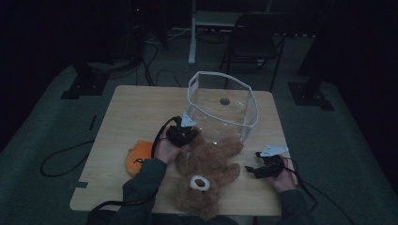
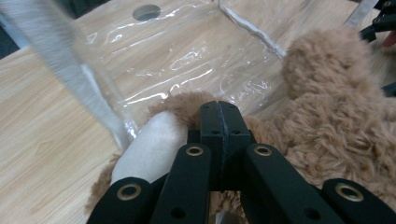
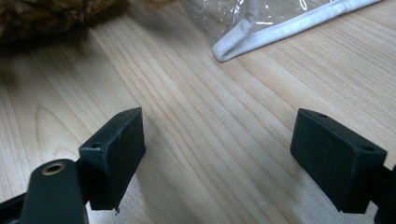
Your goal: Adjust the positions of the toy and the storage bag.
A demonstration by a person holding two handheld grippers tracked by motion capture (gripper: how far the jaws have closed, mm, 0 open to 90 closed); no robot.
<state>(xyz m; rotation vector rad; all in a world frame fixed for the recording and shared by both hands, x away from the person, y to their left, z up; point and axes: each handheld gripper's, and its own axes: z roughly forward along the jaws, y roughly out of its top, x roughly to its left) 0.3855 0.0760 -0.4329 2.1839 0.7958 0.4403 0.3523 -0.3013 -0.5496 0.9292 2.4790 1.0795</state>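
A brown teddy bear [image 1: 206,171] lies on its back on the wooden table [image 1: 136,112], head toward the front edge and legs toward a clear plastic bag [image 1: 223,105] with a white rim. My left gripper [image 1: 180,135] is at the bear's left foot. In the left gripper view its jaws are pressed together [image 2: 219,121], with their tips in the fur beside the pale sole [image 2: 149,144]. They seem to pinch that fur. My right gripper [image 1: 253,171] hovers right of the bear. It stands open [image 3: 217,154] over bare wood, near a corner of the bag [image 3: 261,28].
An orange plush toy [image 1: 139,157] lies left of the bear, beside the left forearm. The bag stands upright at the table's middle back, with a round hole in the tabletop behind it [image 2: 146,11]. A dark chair [image 1: 256,37] and cables occupy the floor beyond.
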